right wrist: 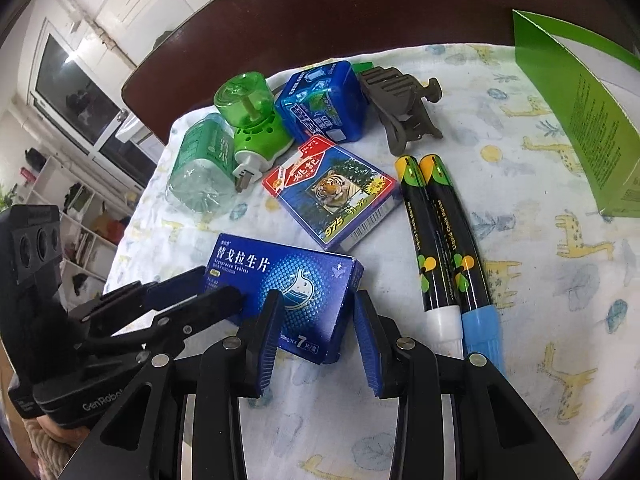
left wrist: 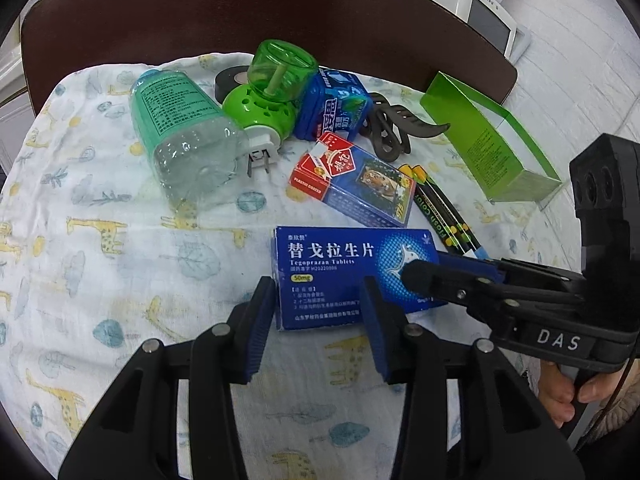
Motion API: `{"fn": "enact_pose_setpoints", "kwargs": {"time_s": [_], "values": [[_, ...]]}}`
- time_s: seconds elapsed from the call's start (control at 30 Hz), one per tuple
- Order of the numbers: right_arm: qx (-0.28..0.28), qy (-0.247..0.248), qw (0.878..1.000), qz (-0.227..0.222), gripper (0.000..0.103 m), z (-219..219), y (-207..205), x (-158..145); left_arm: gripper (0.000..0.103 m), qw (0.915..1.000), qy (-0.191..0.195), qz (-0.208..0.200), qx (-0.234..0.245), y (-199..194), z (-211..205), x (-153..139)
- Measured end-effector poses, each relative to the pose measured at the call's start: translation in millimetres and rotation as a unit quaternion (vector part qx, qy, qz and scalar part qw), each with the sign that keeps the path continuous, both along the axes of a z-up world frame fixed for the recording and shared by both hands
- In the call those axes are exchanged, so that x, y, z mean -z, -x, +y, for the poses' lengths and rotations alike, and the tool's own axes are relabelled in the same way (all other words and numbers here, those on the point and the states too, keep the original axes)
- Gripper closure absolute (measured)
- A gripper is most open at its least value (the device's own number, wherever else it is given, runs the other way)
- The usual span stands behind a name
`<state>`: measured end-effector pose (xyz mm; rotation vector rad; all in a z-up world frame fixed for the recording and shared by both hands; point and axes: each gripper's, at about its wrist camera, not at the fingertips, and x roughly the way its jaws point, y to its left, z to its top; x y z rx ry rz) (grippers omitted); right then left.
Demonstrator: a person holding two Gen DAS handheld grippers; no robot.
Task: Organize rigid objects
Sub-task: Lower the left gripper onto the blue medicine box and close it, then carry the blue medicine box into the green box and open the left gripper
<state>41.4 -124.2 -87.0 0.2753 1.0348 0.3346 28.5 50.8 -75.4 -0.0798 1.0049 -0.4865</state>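
A blue tablet box (left wrist: 344, 268) lies on the giraffe-print cloth (left wrist: 120, 240); it also shows in the right wrist view (right wrist: 288, 288). My left gripper (left wrist: 318, 300) is open, its jaws astride the box's near left end. My right gripper (right wrist: 316, 312) is open, its jaws astride the box's right end; it also shows in the left wrist view (left wrist: 424, 270). Behind lie a tiger card box (left wrist: 360, 180), two chalk markers (right wrist: 444, 240), a dark hair claw (right wrist: 404, 108), a blue gum tub (left wrist: 332, 104), a green plug-in repeller (left wrist: 268, 92) and a clear green-labelled bottle (left wrist: 184, 128).
A green open carton (left wrist: 492, 140) stands at the right edge of the cloth. A roll of black tape (left wrist: 232, 82) lies behind the repeller. The dark wooden table (left wrist: 160, 20) runs past the cloth at the back. A white appliance (left wrist: 488, 8) stands beyond.
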Motion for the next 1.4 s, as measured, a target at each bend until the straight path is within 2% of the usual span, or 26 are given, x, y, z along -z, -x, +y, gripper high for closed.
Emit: {"fn": "enact_pose_setpoints", "kwargs": {"time_s": [0.3, 0.57, 0.73, 0.9, 1.2, 1.4], "values": [[-0.019, 0.002, 0.998, -0.059, 0.065, -5.0, 9.6, -29.5, 0.063, 0.9987, -0.019, -0.045, -0.016, 13.1, -2.5, -29.9], [0.005, -0.005, 0.993, -0.116, 0.065, -37.3, 21.5, -65.6, 0.063, 0.9947, -0.037, -0.095, 0.009, 14.4, -38.9, -68.7], [0.039, -0.009, 0.986, -0.16, 0.065, -77.0, 26.1, -88.9, 0.063, 0.9905, -0.037, -0.126, 0.04, 7.1, -80.3, -92.5], [0.081, -0.01, 0.981, -0.179, 0.065, -128.3, 32.2, -99.4, 0.063, 0.9847, -0.035, -0.149, 0.084, -2.1, -132.9, -104.3], [0.154, 0.012, 0.966, -0.208, 0.065, -226.5, 27.4, -113.6, 0.062, 0.9745, -0.026, -0.156, 0.16, -23.9, -234.9, -111.7], [0.183, 0.01, 0.963, -0.199, 0.065, -278.4, -10.5, -109.9, 0.062, 0.9758, -0.026, -0.129, 0.174, -60.3, -294.9, -110.8]]}}
